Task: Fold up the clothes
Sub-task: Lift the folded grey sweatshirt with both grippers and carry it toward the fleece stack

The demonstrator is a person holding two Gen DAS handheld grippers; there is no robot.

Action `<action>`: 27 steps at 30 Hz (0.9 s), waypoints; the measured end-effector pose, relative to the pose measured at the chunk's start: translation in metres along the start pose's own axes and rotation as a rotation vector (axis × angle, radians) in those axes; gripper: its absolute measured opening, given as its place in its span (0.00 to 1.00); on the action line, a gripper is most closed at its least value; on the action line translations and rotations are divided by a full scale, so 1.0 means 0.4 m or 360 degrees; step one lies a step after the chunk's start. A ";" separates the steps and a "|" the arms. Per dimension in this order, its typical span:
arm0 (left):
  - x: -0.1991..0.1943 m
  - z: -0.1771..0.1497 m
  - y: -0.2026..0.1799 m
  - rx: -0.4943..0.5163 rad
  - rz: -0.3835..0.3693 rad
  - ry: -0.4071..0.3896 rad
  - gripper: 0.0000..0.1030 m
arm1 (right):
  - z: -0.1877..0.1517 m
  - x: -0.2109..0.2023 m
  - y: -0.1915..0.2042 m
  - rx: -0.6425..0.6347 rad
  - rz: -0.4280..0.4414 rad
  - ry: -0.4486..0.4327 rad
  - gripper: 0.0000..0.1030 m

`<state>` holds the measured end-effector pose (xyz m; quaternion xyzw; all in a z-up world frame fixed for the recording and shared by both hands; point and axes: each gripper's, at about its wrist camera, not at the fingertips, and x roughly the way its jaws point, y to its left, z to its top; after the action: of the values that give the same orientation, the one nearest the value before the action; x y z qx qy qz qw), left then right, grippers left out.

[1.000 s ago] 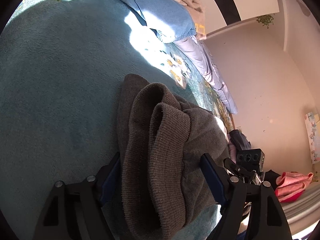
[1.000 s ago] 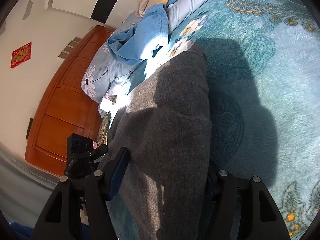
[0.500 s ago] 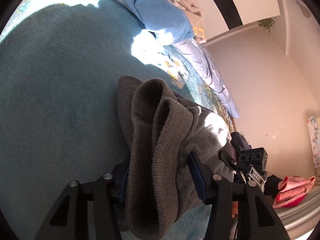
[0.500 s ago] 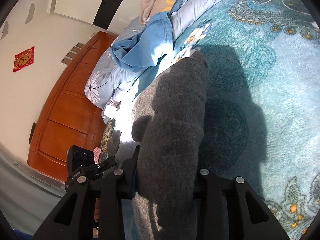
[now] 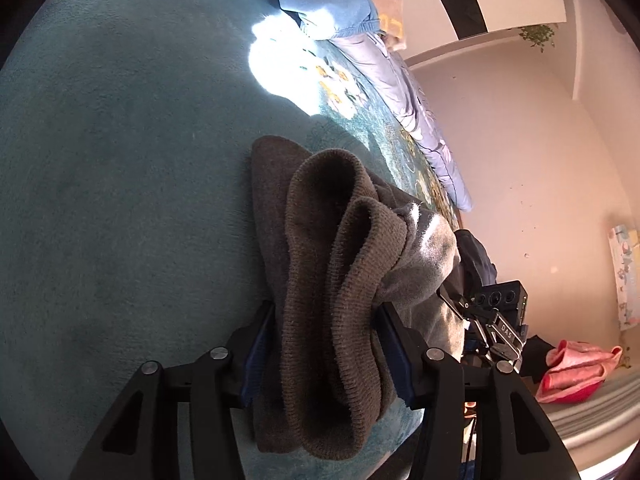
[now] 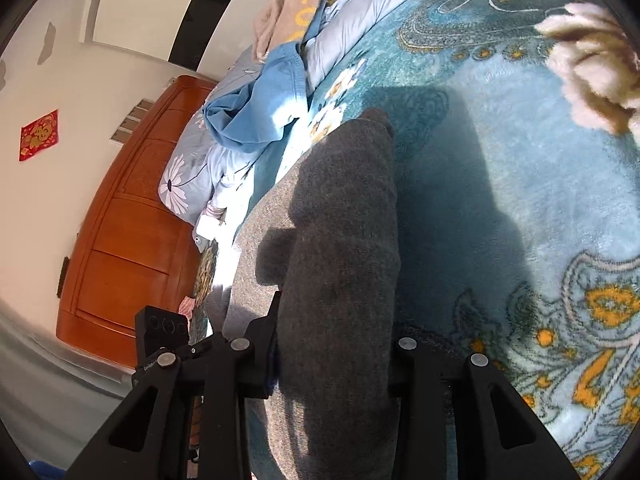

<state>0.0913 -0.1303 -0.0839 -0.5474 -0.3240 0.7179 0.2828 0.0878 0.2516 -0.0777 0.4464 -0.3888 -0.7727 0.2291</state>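
Note:
A dark grey knit sweater [image 5: 328,276] lies on a teal plush blanket [image 5: 120,200] on a bed. My left gripper [image 5: 326,344] is shut on its bunched ribbed edge, which fills the gap between the jaws. In the right wrist view the same sweater [image 6: 340,248] runs away from me as a long folded band. My right gripper [image 6: 334,344] is shut on its near end. The right gripper also shows in the left wrist view [image 5: 496,320], just past the sweater.
A light blue garment [image 6: 256,116] and a pale floral quilt [image 6: 352,28] lie at the bed's far side, with a beige towel [image 6: 292,12] on top. A wooden headboard [image 6: 120,240] stands on the left. Pink clothes [image 5: 576,368] lie beyond the bed. A cream fluffy item [image 6: 592,68] is at the right.
Both grippers have closed from wide open onto the sweater, bunching its fabric between the jaws. The sweater's near end has lifted and gathered slightly.

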 end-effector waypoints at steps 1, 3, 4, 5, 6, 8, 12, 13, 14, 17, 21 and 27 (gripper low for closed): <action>-0.001 -0.003 0.002 -0.0002 -0.0004 0.0002 0.65 | -0.001 -0.001 -0.003 0.0006 0.0004 0.0001 0.36; -0.002 -0.010 0.005 -0.0005 -0.0021 0.0002 0.65 | -0.002 -0.003 -0.008 0.0015 0.0011 0.0004 0.36; 0.000 -0.011 0.005 -0.0008 -0.0029 0.0000 0.65 | -0.001 -0.004 -0.010 0.0015 0.0010 0.0008 0.36; 0.003 -0.013 0.002 -0.0008 -0.0036 -0.0004 0.64 | -0.001 -0.004 -0.009 0.0016 0.0012 0.0010 0.36; 0.006 -0.015 -0.004 0.0004 -0.0035 -0.0006 0.63 | 0.000 -0.005 -0.007 0.0014 0.0013 0.0011 0.36; 0.012 -0.019 -0.021 0.0045 -0.0023 -0.0013 0.60 | 0.003 -0.007 0.003 -0.0004 0.0006 0.0012 0.35; 0.005 -0.021 -0.061 0.0120 0.0013 -0.0073 0.40 | 0.013 -0.022 0.030 -0.0060 0.0000 0.0018 0.33; 0.005 -0.018 -0.071 0.0127 -0.0003 -0.0083 0.37 | 0.018 -0.030 0.035 -0.0074 -0.0006 0.0020 0.32; 0.007 -0.019 -0.086 0.0143 -0.0015 -0.0082 0.36 | 0.022 -0.041 0.039 -0.0089 -0.0013 0.0016 0.32; 0.017 -0.022 -0.137 0.0200 -0.0046 -0.0069 0.35 | 0.036 -0.093 0.047 -0.0132 -0.0013 -0.0019 0.32; 0.091 -0.004 -0.264 0.0313 -0.0131 -0.0024 0.35 | 0.059 -0.216 0.042 -0.0180 -0.0016 -0.0110 0.32; 0.204 0.008 -0.480 0.0499 -0.0293 0.0054 0.35 | 0.112 -0.486 0.022 -0.0281 -0.0086 -0.0301 0.32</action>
<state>0.0785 0.0523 0.0162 -0.4767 -0.2521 0.7214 0.4346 0.1454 0.4005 0.0422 0.3599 -0.3269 -0.8485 0.2089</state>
